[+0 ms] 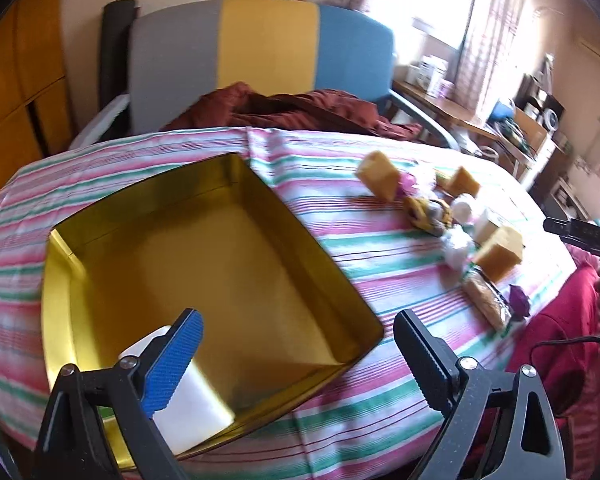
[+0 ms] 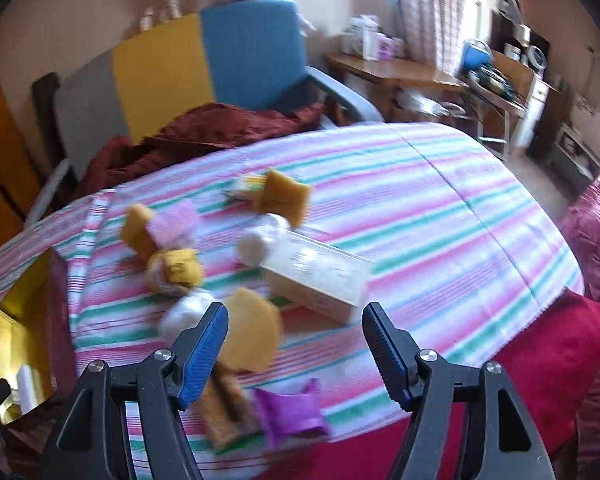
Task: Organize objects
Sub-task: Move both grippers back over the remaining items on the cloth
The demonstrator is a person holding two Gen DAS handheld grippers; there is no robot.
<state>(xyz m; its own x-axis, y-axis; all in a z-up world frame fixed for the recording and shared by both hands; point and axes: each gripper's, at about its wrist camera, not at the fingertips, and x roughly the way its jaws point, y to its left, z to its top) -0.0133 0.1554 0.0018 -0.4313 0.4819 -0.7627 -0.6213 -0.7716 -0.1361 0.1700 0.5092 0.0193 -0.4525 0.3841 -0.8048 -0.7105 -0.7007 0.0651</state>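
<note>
Counter draped in a pink, green and white striped cloth (image 1: 380,400), open gold metal rectangular tin (image 1: 204,264) lying on it, scattered cluster of yellow sponge blocks (image 2: 284,196), small wrapped snacks (image 2: 176,268), a clear plastic box (image 2: 320,276), purple wrapper (image 2: 292,412) near the cloth's edge.

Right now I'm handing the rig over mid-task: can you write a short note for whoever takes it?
Left gripper: open, empty, over the gold tin.
Right gripper: open, empty, above the snack pile.
Done: one white box lies in the tin's near corner.
Left: the wrapped snacks, the clear box and the purple packet, all on the striped cloth.
</note>
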